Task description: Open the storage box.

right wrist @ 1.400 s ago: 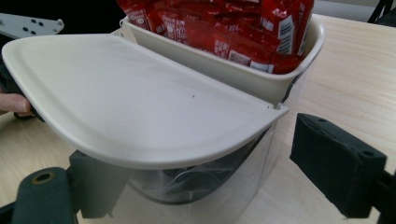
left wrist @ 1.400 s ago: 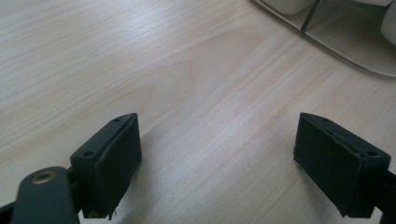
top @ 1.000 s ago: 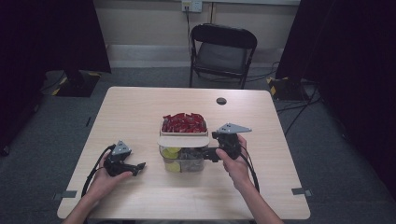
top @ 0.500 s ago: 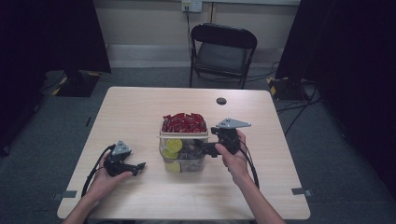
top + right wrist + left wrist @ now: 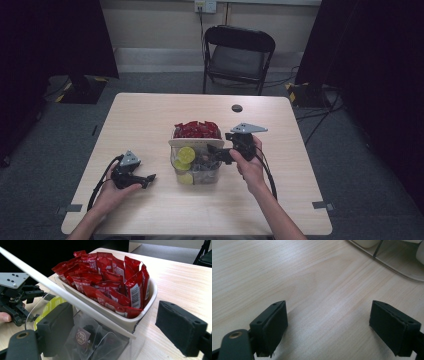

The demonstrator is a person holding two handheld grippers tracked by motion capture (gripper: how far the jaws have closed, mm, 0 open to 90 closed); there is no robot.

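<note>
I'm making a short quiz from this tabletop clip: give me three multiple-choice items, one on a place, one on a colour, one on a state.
1. Where do the sachets lie?
A. in the white tray atop the clear container
B. on the chair
C. beside the left gripper

2. What colour are the sachets?
A. blue
B. red
C. green

3. How are the left gripper jaws?
A. shut on a sachet
B. shut, empty
C. open over bare table

Key: 1 A, they fill the tray; 2 B, red wrappers; 3 C, only wood shows between the jaws.
</note>
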